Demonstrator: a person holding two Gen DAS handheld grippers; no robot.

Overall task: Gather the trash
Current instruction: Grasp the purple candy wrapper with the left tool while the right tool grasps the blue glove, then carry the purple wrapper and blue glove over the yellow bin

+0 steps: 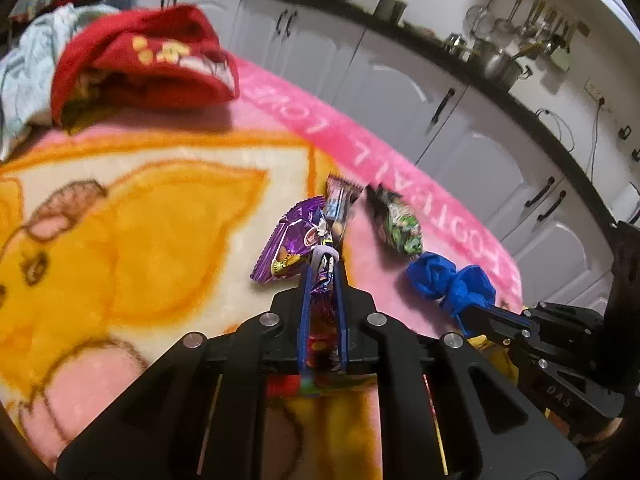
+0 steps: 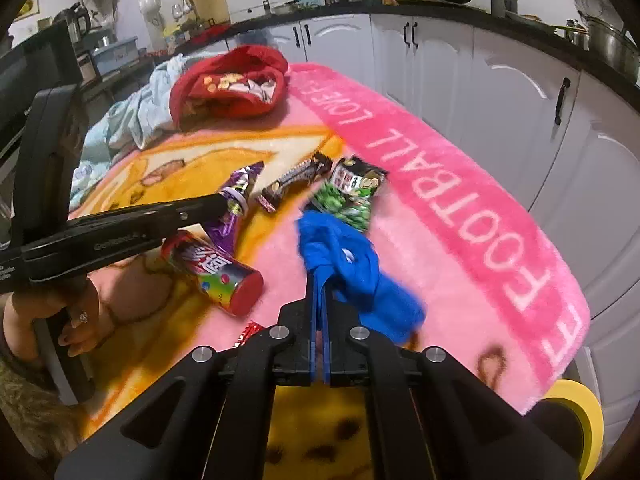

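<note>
In the right wrist view, the right tongs [image 2: 320, 276] are pressed together on a fold of the blue bag [image 2: 352, 268], which spreads from the tips toward 1 o'clock and lies on the pink blanket [image 2: 440, 216]. Just beyond the bag, at 12 o'clock from these tongs, lies the green wrapper [image 2: 352, 196], touching or nearly touching the bag's far edge. At 11 o'clock lies the brown bar wrapper [image 2: 296, 182], its long axis running from 8 o'clock to 2 o'clock.

In the left wrist view, the left tongs [image 1: 324, 264] are clamped on the purple wrapper [image 1: 288, 240], which fans out toward 10 o'clock. The bag [image 1: 448, 280] lies at 3 o'clock from them, near. So the next move is probably to carry this wrapper rightward to the bag. The red snack can [image 2: 216, 272] lies under the left arm, its long axis from 10 o'clock to 4 o'clock. Farthest, at 11 o'clock, sits the red hat [image 2: 232, 84].
</note>
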